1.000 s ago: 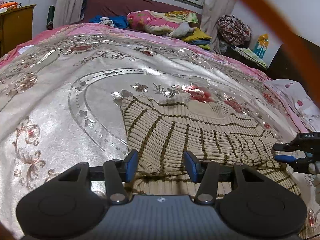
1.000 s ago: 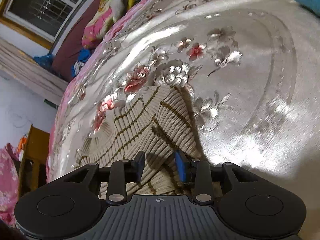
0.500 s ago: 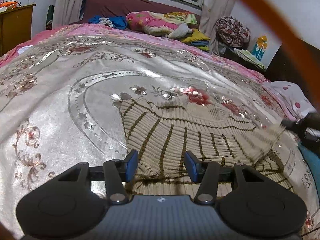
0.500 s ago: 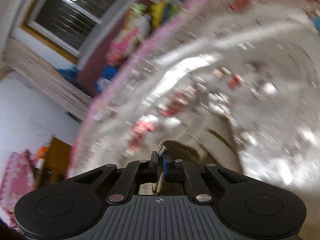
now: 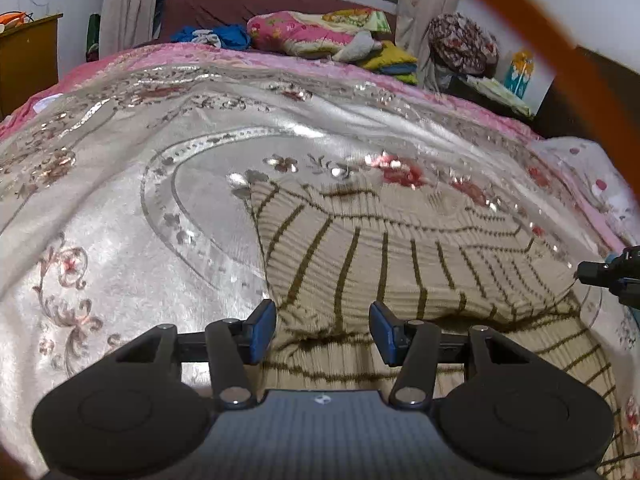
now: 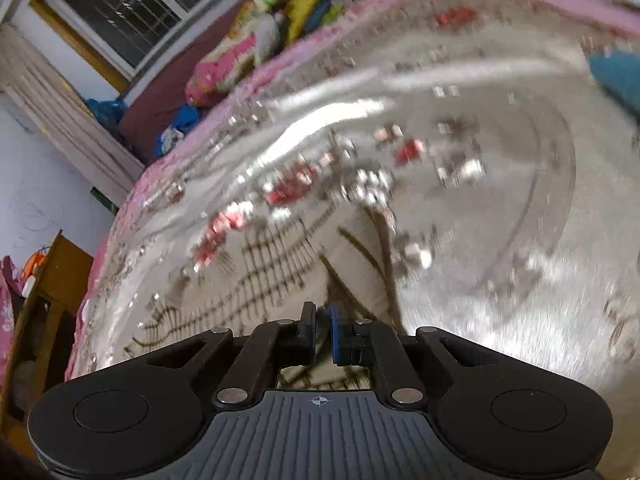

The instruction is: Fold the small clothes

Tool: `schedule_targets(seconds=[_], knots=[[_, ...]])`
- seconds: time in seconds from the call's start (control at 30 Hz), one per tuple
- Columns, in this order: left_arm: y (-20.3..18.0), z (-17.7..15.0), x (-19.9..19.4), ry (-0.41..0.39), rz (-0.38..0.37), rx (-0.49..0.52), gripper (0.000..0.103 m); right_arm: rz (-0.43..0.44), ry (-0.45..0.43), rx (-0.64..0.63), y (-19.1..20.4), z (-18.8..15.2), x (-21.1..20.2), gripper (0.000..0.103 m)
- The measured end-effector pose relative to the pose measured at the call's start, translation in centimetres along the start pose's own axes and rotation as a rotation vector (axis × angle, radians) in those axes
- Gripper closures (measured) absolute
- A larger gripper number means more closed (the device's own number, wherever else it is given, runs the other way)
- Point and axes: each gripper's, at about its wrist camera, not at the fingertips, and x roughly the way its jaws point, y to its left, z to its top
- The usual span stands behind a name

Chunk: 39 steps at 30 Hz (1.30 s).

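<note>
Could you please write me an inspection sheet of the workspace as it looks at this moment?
Surface: bed under a shiny silver floral bedspread, pink at its edges.
Job's things: beige knit garment with brown stripes lying on the bedspread, one side raised.
Clutter: a blue item on the bedspread; pink floral bedding and folded cloths at the head end.
Grippers: left gripper open over the garment's near edge; right gripper nearly shut on garment fabric.
Cables: nothing seen.
Surroundings: barred window, curtain, wooden cabinet.
</note>
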Motion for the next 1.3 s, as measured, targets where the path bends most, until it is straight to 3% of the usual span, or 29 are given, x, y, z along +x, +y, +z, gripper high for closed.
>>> schedule_targets(seconds=[0.1, 0.17, 0.27, 0.33, 0.67, 0.77, 1.0, 1.3], knots=[[0.0, 0.4, 0.4, -0.012, -0.004, -0.024, 0.046, 0.006, -0.009, -0.074, 1.4, 0.0, -0.3, 0.092], [-0.2, 0.3, 1.0, 0.0, 0.001, -0.023, 0.046, 0.004, 0.036, -0.085, 1.6, -0.3, 0.8, 0.092], [-0.2, -0.1, 2.0, 0.044, 0.015, -0.022, 0.046, -0.08, 0.127, -0.097, 1.5, -1.4, 2.9, 0.092], [-0.2, -0.3, 1.8, 0.043, 0.019, -0.012, 0.046, -0.082, 0.133, -0.104, 1.4, -1.8, 3.0, 0.092], [-0.1, -0.3, -3.2, -0.009, 0.0, -0.012, 0.046, 0.004, 0.045, -0.153, 2.5, -0.9, -5.2, 0.092], [-0.3, -1.1, -5.7, -0.026, -0.017, -0.011, 0.045, 0.031, 0.029, -0.166, 2.6, -1.4, -8.5, 0.085], [-0.8, -4.9, -10.8, -0.003, -0.04, 0.014, 0.044, 0.063, 0.078, -0.197, 1.8, -6.2, -14.2, 0.083], [-0.5, -11.8, -15.5, 0.076, -0.05, 0.008, 0.044, 0.021, 0.211, -0.227, -1.4, -14.0, -17.0, 0.078]])
